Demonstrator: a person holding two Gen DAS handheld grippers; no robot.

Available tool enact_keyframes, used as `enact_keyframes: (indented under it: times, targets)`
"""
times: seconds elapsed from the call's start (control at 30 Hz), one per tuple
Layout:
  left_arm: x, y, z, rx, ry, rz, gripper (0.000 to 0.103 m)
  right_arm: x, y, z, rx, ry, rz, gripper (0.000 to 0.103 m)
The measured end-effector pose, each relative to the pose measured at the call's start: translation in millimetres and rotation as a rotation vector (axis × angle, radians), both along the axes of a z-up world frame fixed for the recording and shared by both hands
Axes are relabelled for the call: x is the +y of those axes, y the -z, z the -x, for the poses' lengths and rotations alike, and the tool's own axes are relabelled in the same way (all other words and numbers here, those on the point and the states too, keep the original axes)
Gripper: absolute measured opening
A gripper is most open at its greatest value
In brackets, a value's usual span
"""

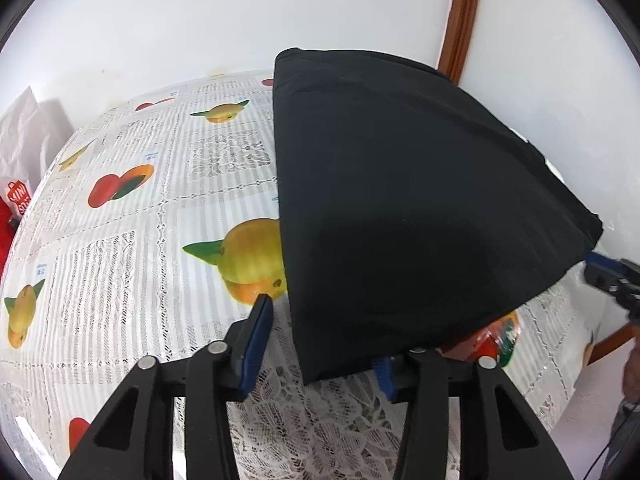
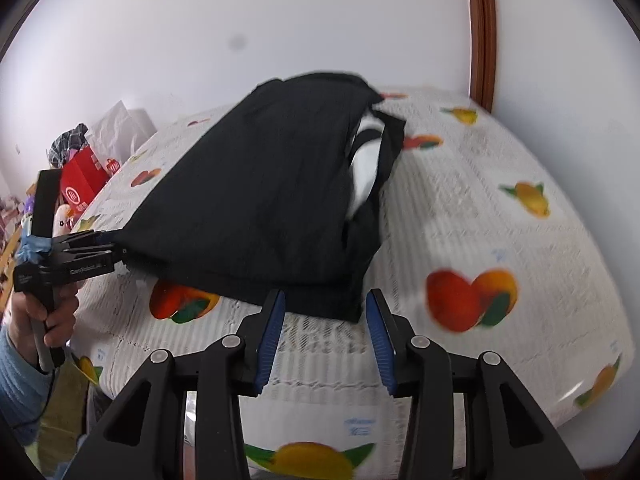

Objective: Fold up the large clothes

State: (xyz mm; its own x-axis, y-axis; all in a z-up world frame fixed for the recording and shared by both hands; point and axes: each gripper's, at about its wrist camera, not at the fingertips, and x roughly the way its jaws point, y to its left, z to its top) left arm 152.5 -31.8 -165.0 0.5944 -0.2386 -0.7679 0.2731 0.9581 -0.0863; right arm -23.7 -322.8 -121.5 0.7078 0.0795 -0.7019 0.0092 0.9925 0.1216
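Fruit-print tablecloth (image 1: 120, 248) under white wall | black garment (image 1: 400, 200) lies folded in layers on it | left gripper (image 1: 320, 344) spread wide around near corner, right gripper (image 2: 325, 332) released at near edge | step: late fold | next: I pinch both corners.

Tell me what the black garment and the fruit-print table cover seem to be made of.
Black garment: soft woven or knit cloth, matte; it drapes and folds in flat layers without shine.
Fruit-print table cover: probably plastic or vinyl with a printed lace pattern; it looks smooth, with faint sheen, though real lace under clear film is possible.
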Motion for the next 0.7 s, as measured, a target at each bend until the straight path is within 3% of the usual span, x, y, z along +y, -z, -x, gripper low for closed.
enact_keyframes:
  times: [0.17,0.23,0.27,0.4,0.7]
  targets:
    - [-4.6,-2.9,4.2,-0.013,0.009,-0.009,0.032,-1.9,13.4,-23.6,-0.023,0.084,-0.076,0.042]
    - [-4.4,-3.5,3.3,-0.013,0.007,-0.009,0.025,-3.2,21.1,-38.6,0.012,0.11,-0.084,0.025]
    - [-3.4,-3.7,2.6,-0.015,0.004,-0.008,0.024,-2.8,24.4,-44.2,0.023,0.123,-0.069,0.011]
    - [3.5,-4.5,-1.3,-0.026,-0.026,-0.005,0.02,-2.9,26.3,-59.0,-0.002,0.083,-0.072,0.007]
    - [33.3,-6.2,-19.7,0.014,-0.118,0.013,0.021,17.4,19.0,-131.4,0.021,0.035,-0.042,0.007]
